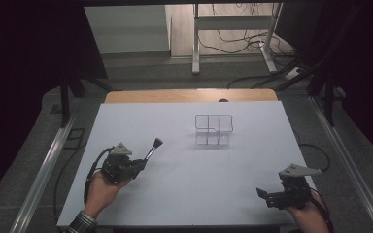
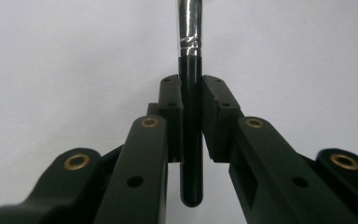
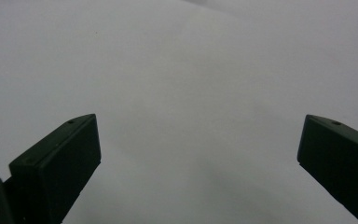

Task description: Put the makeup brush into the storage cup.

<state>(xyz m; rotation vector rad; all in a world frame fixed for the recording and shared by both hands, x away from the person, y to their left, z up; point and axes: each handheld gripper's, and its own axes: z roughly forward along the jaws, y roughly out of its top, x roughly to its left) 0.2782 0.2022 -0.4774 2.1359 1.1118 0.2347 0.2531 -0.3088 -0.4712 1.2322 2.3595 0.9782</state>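
Left claw (image 1: 143, 164) clamped on brush (image 1: 153, 147) mid-table; right claw (image 1: 261, 192) apart near front edge.

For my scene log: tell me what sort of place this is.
Probably a lab or recording workspace, not a home: a white-covered table under a fixed camera, dark curtains around it, loose cables on the floor behind, and a makeup brush held in the left hand-held gripper.
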